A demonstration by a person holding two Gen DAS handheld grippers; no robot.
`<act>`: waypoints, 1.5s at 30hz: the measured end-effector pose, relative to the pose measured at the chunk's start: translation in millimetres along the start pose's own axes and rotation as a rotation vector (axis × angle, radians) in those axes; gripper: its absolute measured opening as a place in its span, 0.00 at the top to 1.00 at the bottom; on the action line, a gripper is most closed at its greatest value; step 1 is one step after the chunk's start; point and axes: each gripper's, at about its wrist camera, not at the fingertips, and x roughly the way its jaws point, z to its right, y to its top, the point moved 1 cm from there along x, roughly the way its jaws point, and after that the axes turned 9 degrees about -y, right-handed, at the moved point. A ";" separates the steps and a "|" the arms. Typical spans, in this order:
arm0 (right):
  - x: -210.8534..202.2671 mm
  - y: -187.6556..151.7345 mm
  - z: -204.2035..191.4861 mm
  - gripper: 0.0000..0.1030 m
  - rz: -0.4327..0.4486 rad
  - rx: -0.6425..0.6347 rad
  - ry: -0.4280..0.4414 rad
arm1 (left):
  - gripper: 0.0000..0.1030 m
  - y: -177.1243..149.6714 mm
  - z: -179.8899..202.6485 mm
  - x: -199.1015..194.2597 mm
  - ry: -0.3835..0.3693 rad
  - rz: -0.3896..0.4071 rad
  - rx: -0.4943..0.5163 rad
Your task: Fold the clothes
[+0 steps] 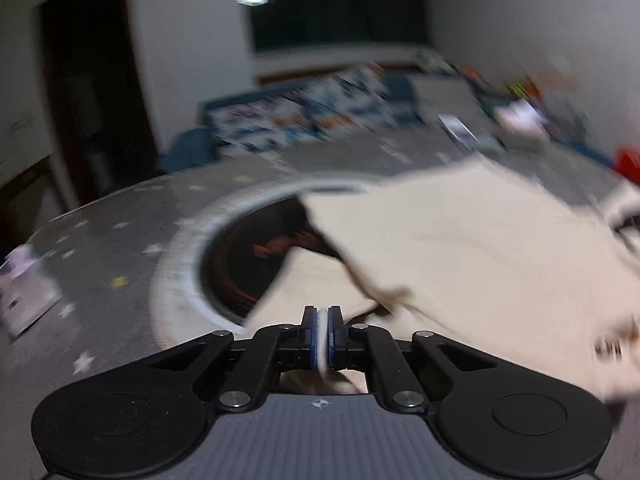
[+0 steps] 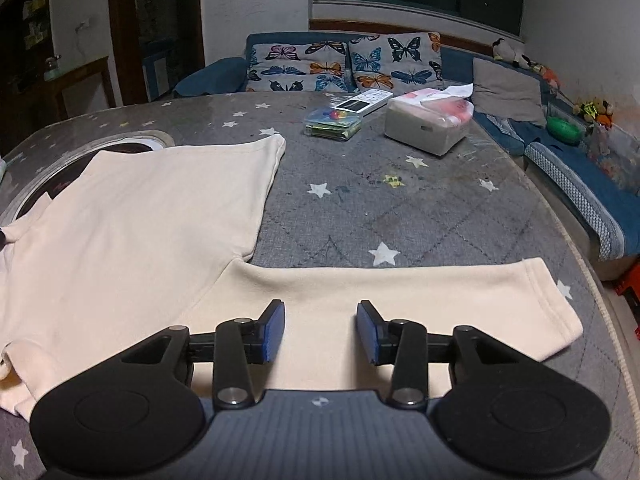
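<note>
A tissue box [image 2: 430, 122] and remote [image 2: 366, 103] sit upper centre on my starred bench [image 2: 420, 216] as my left claw [image 1: 322, 334] pinches the cream garment [image 2: 132, 216] spread lower left, right claw [image 2: 321, 330] wide open, empty.

Grey star-print table cover [image 2: 400, 216], tissue box [image 2: 428, 124], remote control [image 2: 366, 102], butterfly cushions [image 2: 344, 62], blue sofa [image 2: 212, 78]
</note>
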 end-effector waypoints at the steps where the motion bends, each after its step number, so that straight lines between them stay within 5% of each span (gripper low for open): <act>1: -0.2 0.0 -0.2 0.60 0.000 0.001 -0.001 | 0.95 -1.2 -8.7 -7.6 0.023 0.032 -0.074; 6: 0.1 0.7 -0.8 0.60 -0.003 0.006 -0.006 | 0.95 -22.1 -50.1 -40.9 0.170 0.114 -0.413; 11: -0.2 1.2 -1.2 0.60 -0.006 -0.002 -0.008 | 0.93 -48.5 -77.5 -58.8 0.293 0.065 -0.555; 14: 0.1 1.4 -0.9 0.60 -0.006 -0.001 -0.007 | 0.89 -46.7 -77.3 -68.7 0.274 0.080 -0.547; 16: -0.1 1.1 -1.2 0.59 -0.005 0.000 -0.009 | 0.63 -37.0 -60.1 -72.2 0.232 0.096 -0.445; 18: -0.2 1.0 -1.3 0.59 -0.005 0.001 -0.010 | 0.58 -25.3 -35.6 -63.5 0.206 0.088 -0.293; 22: -0.5 0.7 -0.5 0.58 -0.005 0.005 -0.008 | 0.58 -11.4 0.7 -26.4 0.209 0.010 -0.045; 25: -0.3 0.7 0.0 0.58 -0.005 0.007 -0.006 | 0.59 -12.4 -0.8 -2.9 0.255 -0.042 0.000; 26: 0.6 1.4 -0.9 0.58 -0.005 0.005 -0.006 | 0.64 -13.2 -3.4 3.2 0.267 -0.056 0.005; 27: 0.7 1.4 -0.6 0.57 -0.006 0.005 -0.005 | 0.78 -14.0 -6.1 9.2 0.280 -0.070 0.010; 28: 1.0 1.5 -0.3 0.56 -0.006 0.005 -0.004 | 0.86 -14.6 -13.3 7.5 0.292 -0.057 -0.025; 31: 1.7 2.1 -0.1 0.55 -0.007 0.004 -0.004 | 0.86 -18.4 -39.5 -7.0 0.335 -0.013 -0.182; 36: 2.7 3.0 -0.9 0.53 -0.008 0.001 -0.004 | 0.79 -42.0 -80.3 -40.5 0.423 0.019 -0.449; 45: 0.1 3.3 -1.9 0.52 -0.004 -0.001 -0.002 | 0.81 -50.7 -101.0 -63.7 0.535 0.003 -0.467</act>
